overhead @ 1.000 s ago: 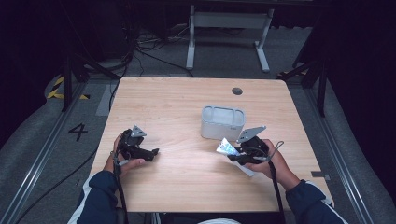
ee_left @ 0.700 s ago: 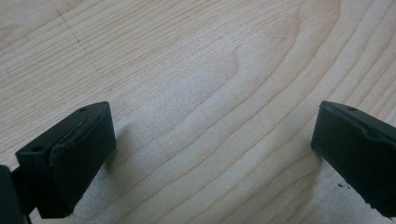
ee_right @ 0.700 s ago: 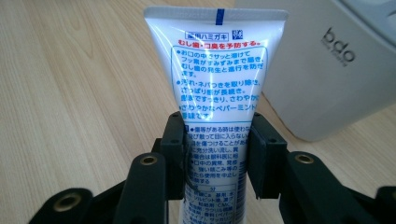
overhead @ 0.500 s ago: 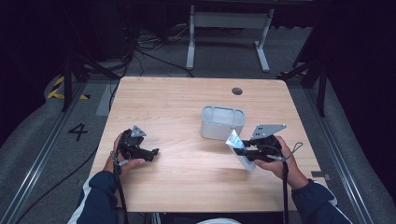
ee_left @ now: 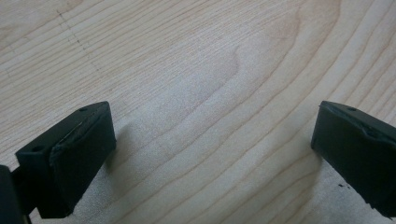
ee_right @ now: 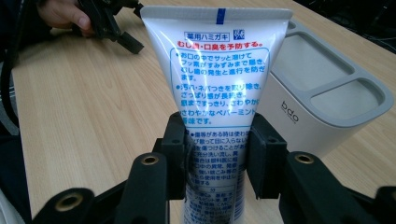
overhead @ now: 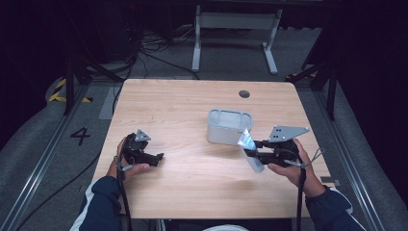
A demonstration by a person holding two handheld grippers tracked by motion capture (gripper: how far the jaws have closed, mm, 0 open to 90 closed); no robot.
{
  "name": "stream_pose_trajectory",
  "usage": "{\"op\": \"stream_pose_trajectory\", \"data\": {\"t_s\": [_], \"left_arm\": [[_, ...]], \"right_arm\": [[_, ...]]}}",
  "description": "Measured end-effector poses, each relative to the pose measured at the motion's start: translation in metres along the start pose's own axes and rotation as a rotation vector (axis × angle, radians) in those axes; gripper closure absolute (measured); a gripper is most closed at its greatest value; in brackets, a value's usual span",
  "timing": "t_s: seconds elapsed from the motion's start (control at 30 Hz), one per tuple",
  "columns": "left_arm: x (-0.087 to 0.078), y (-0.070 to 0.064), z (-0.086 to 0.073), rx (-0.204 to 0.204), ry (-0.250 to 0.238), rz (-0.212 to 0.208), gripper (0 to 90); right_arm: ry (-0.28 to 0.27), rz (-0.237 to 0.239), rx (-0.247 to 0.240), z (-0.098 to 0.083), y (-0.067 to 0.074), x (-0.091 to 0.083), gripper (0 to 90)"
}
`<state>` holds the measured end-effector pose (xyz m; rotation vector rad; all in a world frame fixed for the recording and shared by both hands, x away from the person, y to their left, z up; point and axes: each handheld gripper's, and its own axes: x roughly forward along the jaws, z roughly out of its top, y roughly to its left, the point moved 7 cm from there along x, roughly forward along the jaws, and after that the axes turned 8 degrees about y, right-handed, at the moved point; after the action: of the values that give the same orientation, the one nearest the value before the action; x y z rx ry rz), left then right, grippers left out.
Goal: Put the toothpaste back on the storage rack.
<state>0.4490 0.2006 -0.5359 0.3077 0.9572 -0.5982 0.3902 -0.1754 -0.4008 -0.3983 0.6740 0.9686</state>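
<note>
A white toothpaste tube [ee_right: 215, 88] with red and blue print is clamped between the jaws of my right gripper [ee_right: 217, 158], its flat crimped end pointing away from the camera. From above, the tube [overhead: 250, 149] hangs tilted just above the table, right in front of a grey holder [overhead: 230, 126] with two open compartments. This holder [ee_right: 327, 112] stands directly right of the tube in the right gripper view. My left gripper [overhead: 155, 159] rests low over the wood at the table's left side, jaws spread wide with bare wood between its pads [ee_left: 81, 158].
The wooden table [overhead: 192, 110] has a round cable hole [overhead: 244, 93] near its far edge. A white stand frame [overhead: 235, 21] and cables lie on the floor beyond. The other hand with its gripper [ee_right: 109, 21] appears far off in the right gripper view.
My right gripper has lifted and shifted right with the tube, which has turned from lying flat toward standing up. The left hand has stayed put.
</note>
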Motion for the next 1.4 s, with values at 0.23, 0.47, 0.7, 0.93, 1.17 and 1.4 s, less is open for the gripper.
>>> {"op": "stream_pose_trajectory", "data": {"t_s": [0.23, 0.47, 0.7, 0.93, 1.17, 1.4], "left_arm": [[0.0, 0.0, 0.0, -0.001, 0.0, 0.0, 0.2], [0.0, 0.0, 0.0, 0.0, 0.0, 0.0, 0.1], [0.0, 0.0, 0.0, -0.001, 0.0, 0.0, 0.2], [0.0, 0.0, 0.0, 0.0, 0.0, 0.0, 0.1], [0.0, 0.0, 0.0, 0.0, 0.0, 0.0, 0.2], [0.0, 0.001, 0.0, 0.006, -0.001, 0.002, 0.1]], "right_arm": [[-0.032, -0.013, -0.003, 0.006, 0.0, -0.003, 65.0], [-0.068, -0.027, -0.019, 0.013, -0.005, -0.001, 65.0], [-0.092, -0.019, -0.026, 0.022, -0.007, -0.005, 64.6], [-0.111, -0.041, -0.02, 0.03, -0.015, -0.011, 64.5], [-0.118, -0.047, -0.026, 0.04, -0.021, -0.011, 64.4], [-0.127, -0.054, -0.048, 0.056, -0.022, -0.014, 64.3]]}}
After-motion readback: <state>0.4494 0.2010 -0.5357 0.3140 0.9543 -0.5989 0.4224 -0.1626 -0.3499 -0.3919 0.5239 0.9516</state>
